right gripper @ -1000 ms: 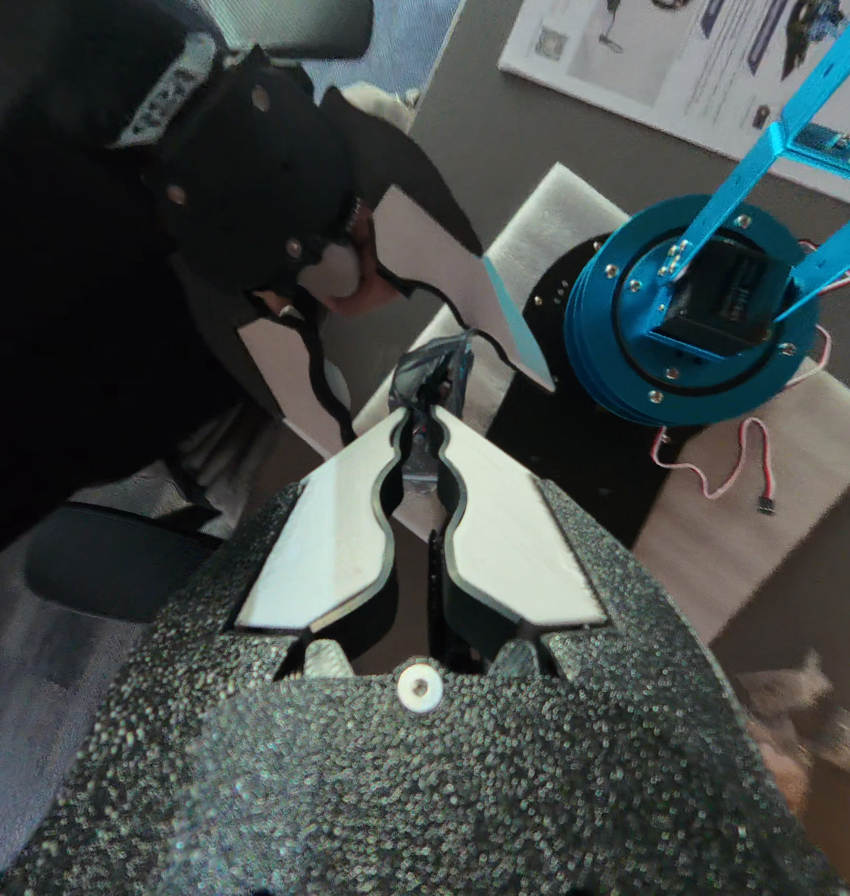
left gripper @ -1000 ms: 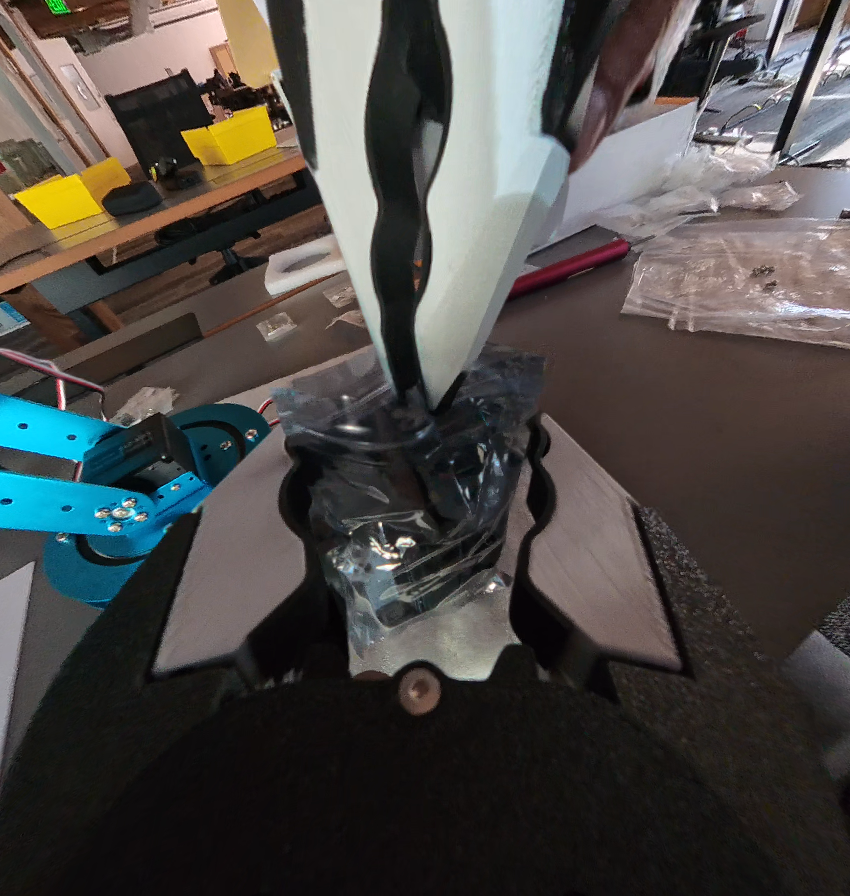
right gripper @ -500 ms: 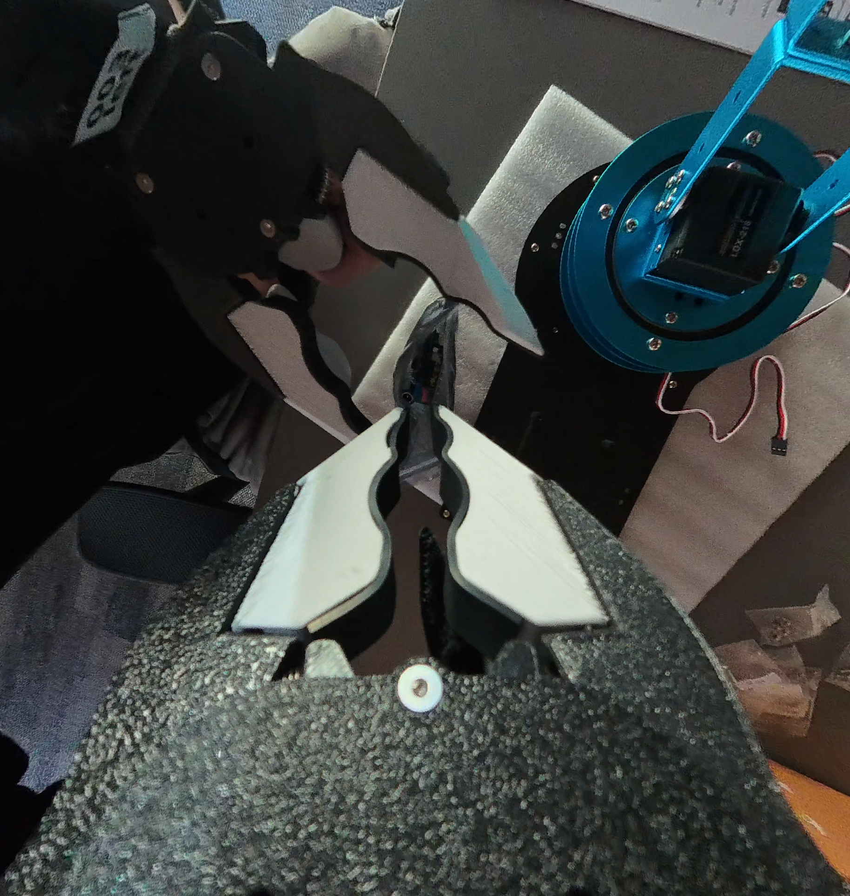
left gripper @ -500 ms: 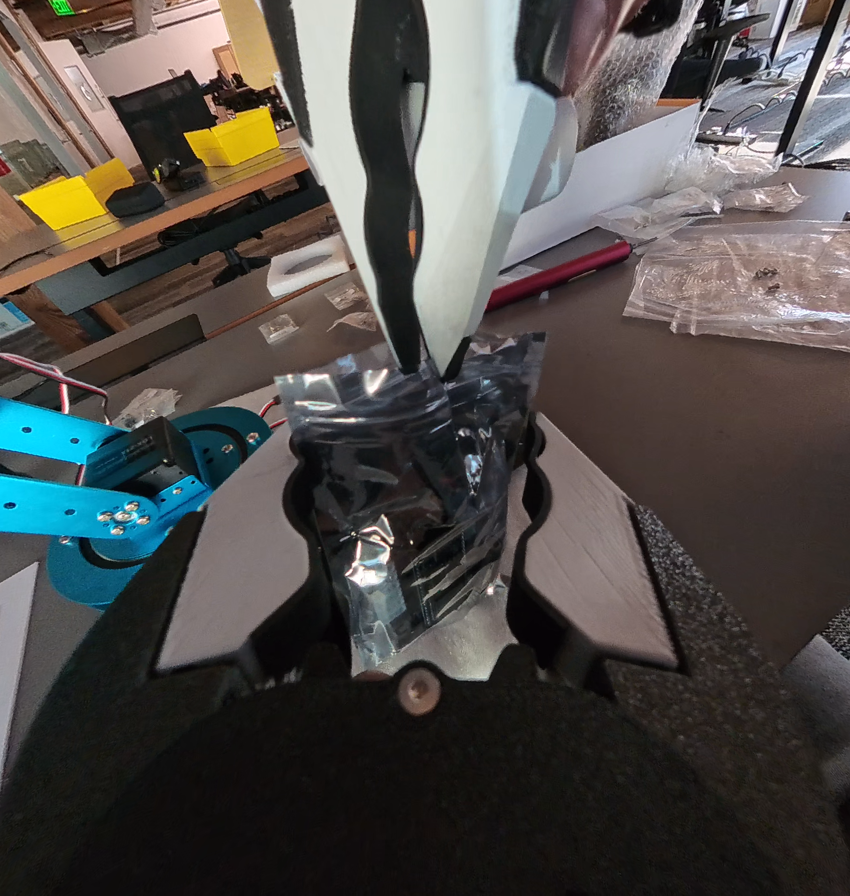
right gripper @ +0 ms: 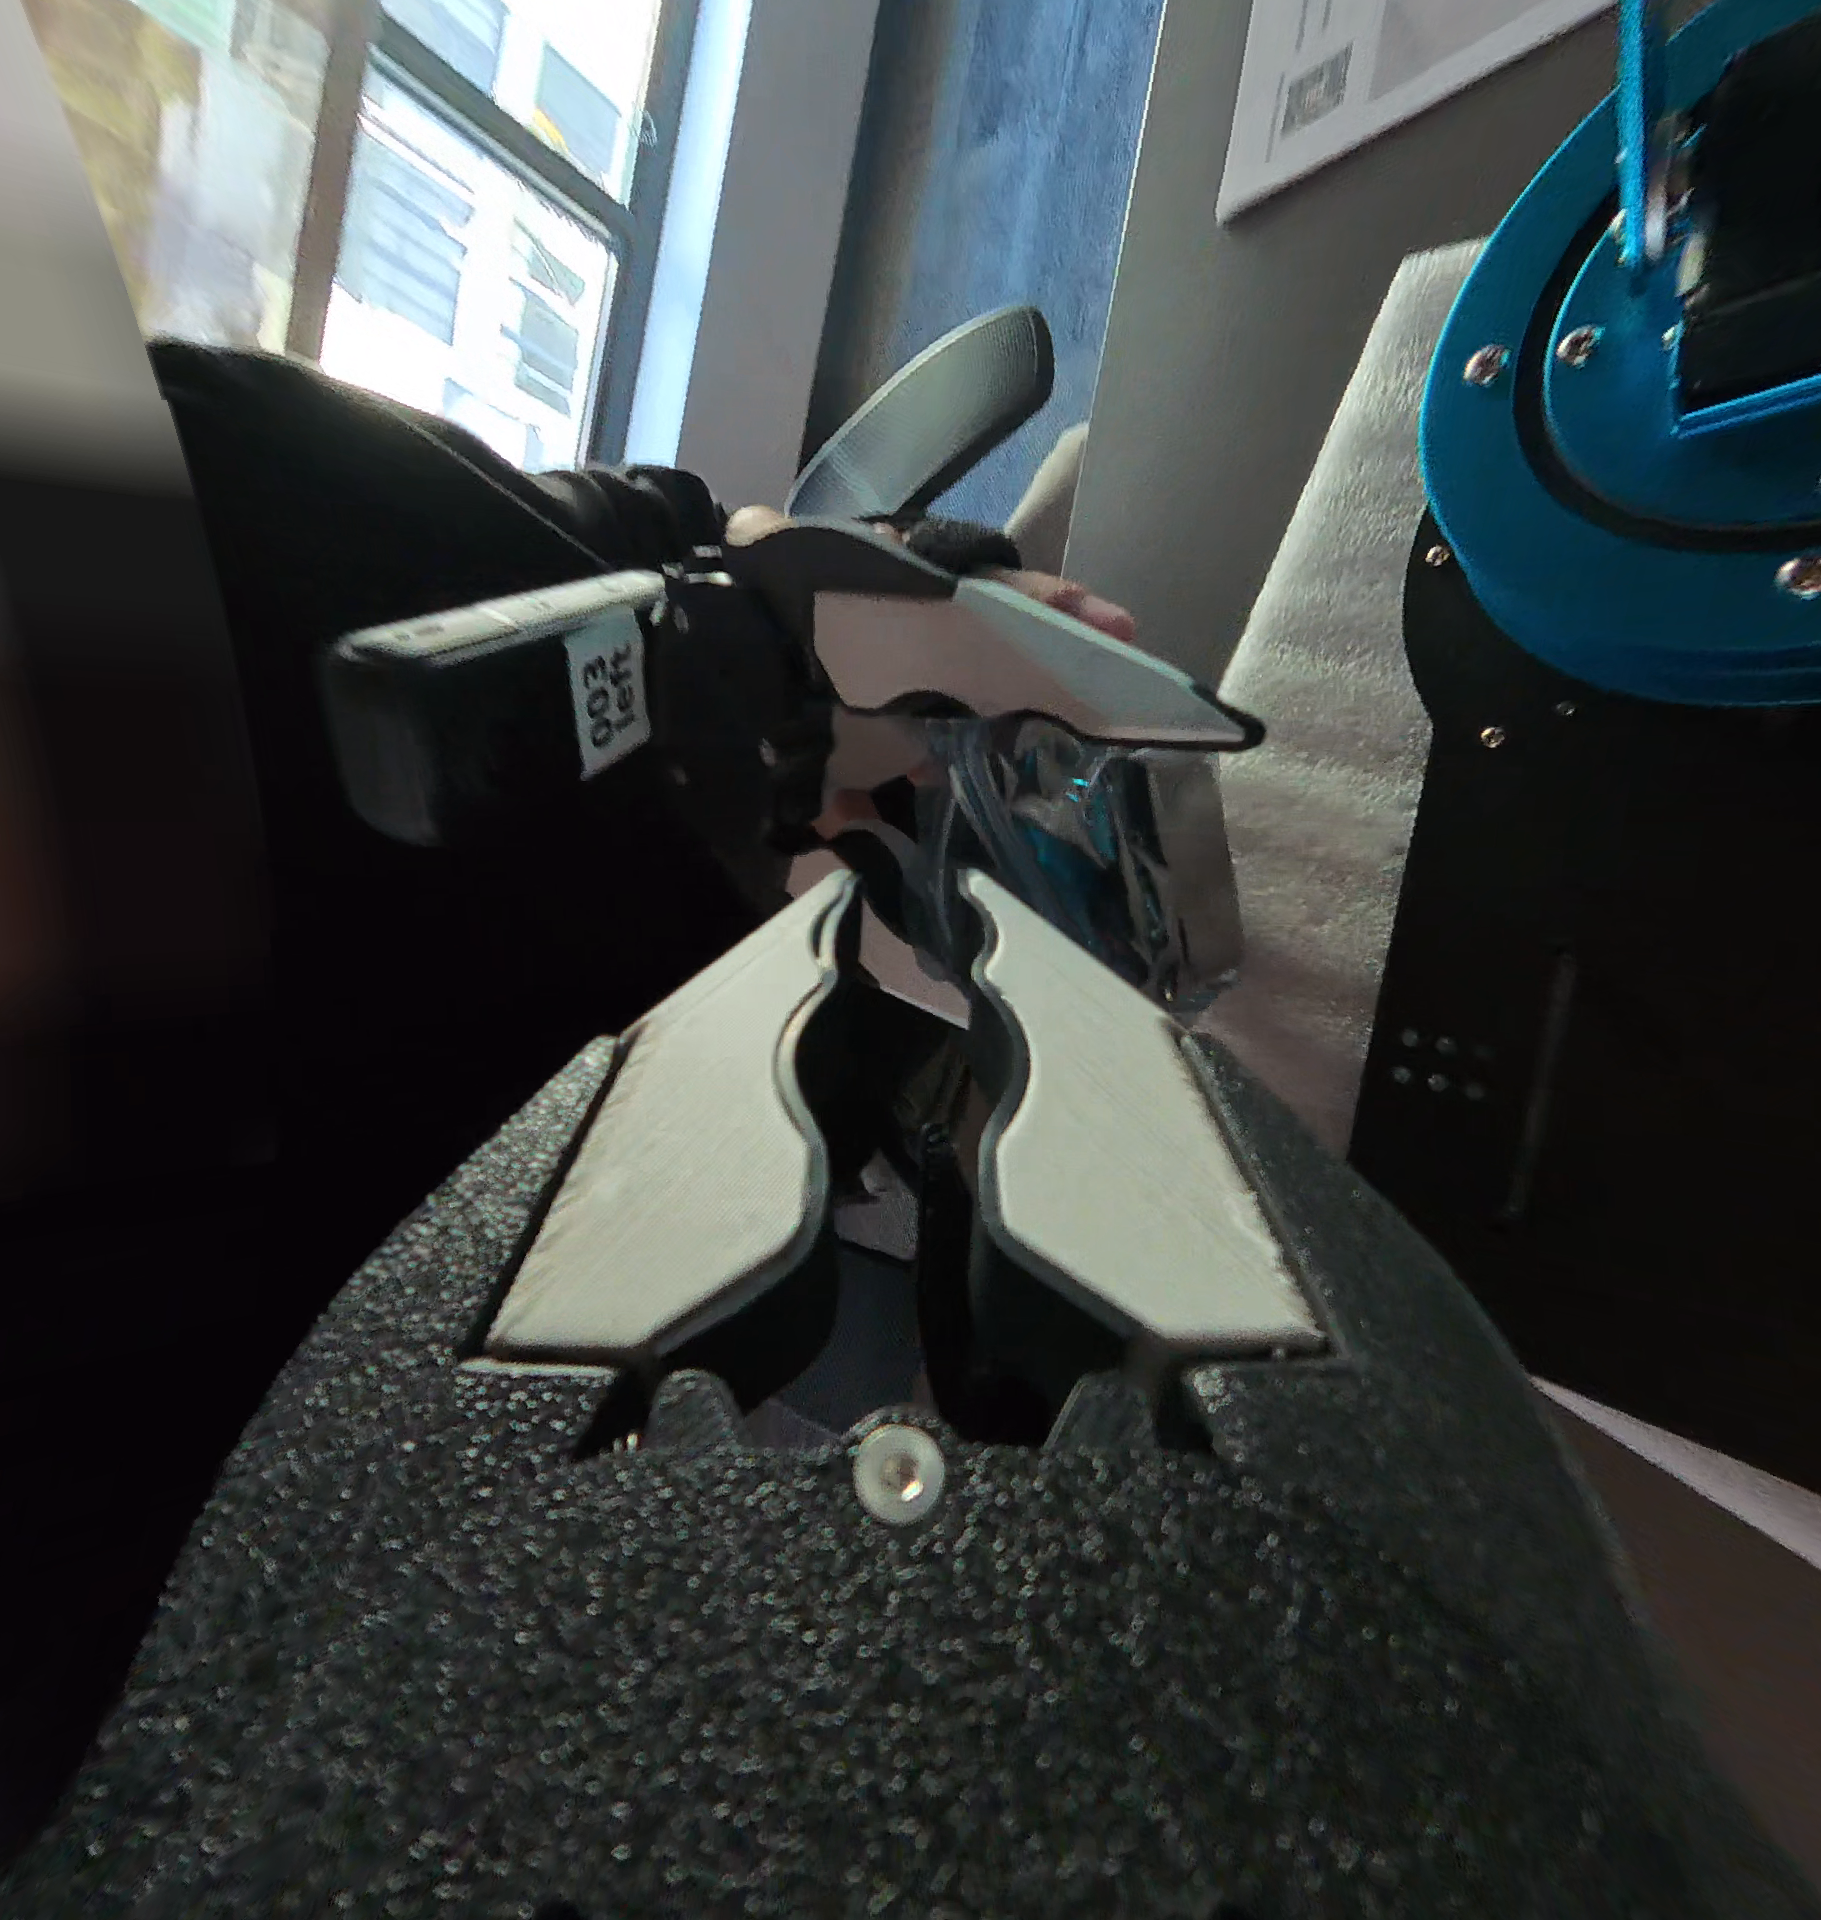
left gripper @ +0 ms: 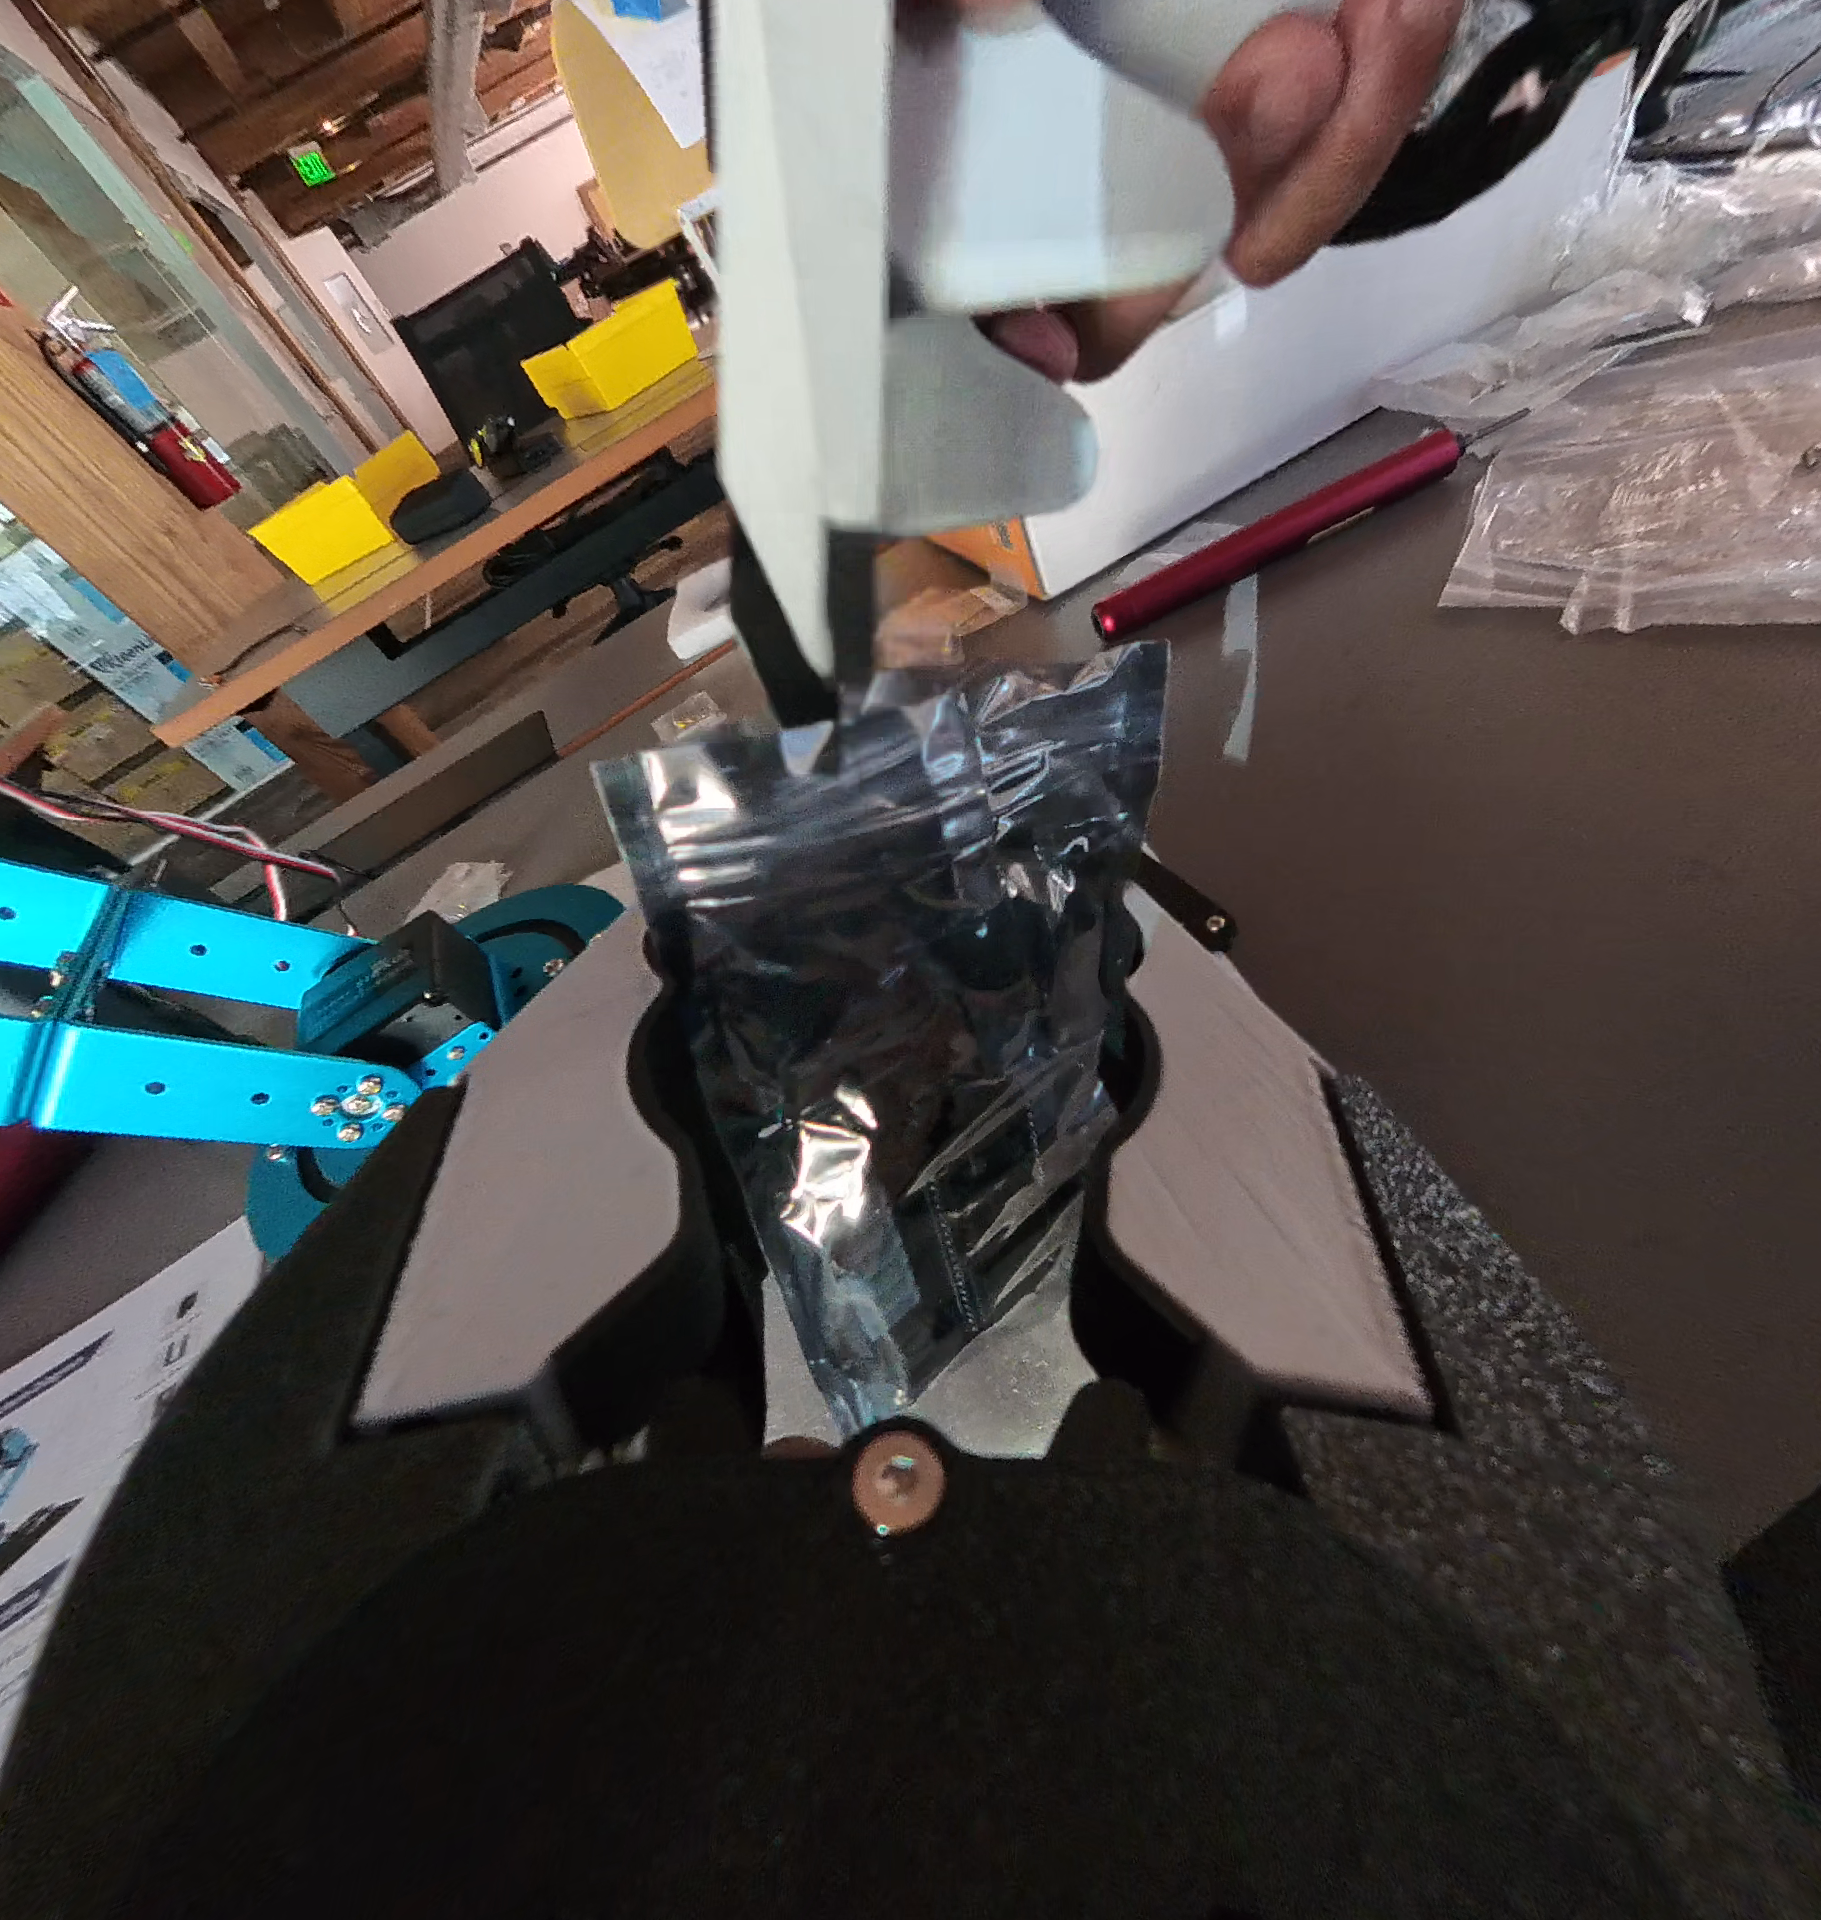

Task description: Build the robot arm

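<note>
My left hand-held gripper [left gripper: 890, 997] is closed around a shiny see-through bag [left gripper: 885, 966]. The bag stands up between my two fingers, and they press it from both sides. Something dark is inside the bag, but I cannot tell what it is.

My right hand-held gripper [right gripper: 911, 894] comes at the top of the bag. In the left wrist view it comes down from above, and its white tip [left gripper: 833, 665] meets the top edge of the bag. In the right wrist view there is a small gap between its fingers, and the crinkly edge of the bag [right gripper: 1041, 831] sits right at the tips. I cannot tell if the fingers have hold of the bag or not.

A blue metal robot arm [left gripper: 189, 1039] is to the left of my left hand-held gripper, on a round blue base [right gripper: 1654, 416]. The base sits on a black plate, and the plate lies on a white foam sheet [right gripper: 1321, 727].

On the brown surface [left gripper: 1508, 987], far off to the right, lie a dark red stick tool [left gripper: 1280, 551] and some clear plastic bags [left gripper: 1695, 520]. A white box [left gripper: 1301, 353] stands behind them. A printed sheet of paper [left gripper: 44, 1455] lies at the lower left.
</note>
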